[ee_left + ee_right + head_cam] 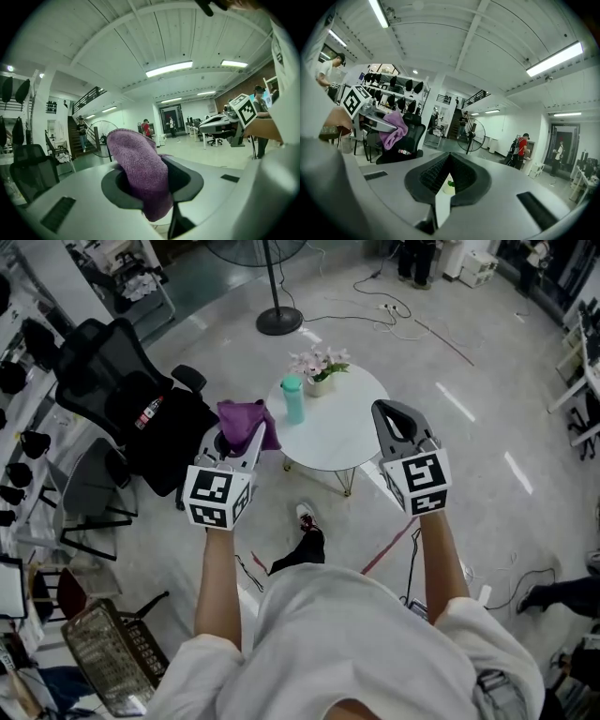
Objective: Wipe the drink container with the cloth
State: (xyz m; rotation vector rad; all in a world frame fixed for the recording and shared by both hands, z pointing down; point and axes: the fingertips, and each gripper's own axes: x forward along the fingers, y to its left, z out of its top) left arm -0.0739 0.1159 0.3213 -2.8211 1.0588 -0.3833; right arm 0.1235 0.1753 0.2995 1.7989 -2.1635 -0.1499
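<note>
A teal drink container [292, 398] stands upright on the round white table [345, 432], near its far left side. My left gripper [249, 434] is held up at the table's left edge and is shut on a purple cloth [246, 421], which hangs out of the jaws [140, 168]. The same cloth [393, 127] shows in the right gripper view at the left. My right gripper [392, 414] is raised over the table's right edge, shut with nothing in it. Both grippers are apart from the container.
A pot of pink flowers [320, 367] stands behind the container. A black office chair [122, 395] is left of the table, a standing fan [274, 296] behind it. Cables and red tape lie on the floor. Other people stand far off in the room.
</note>
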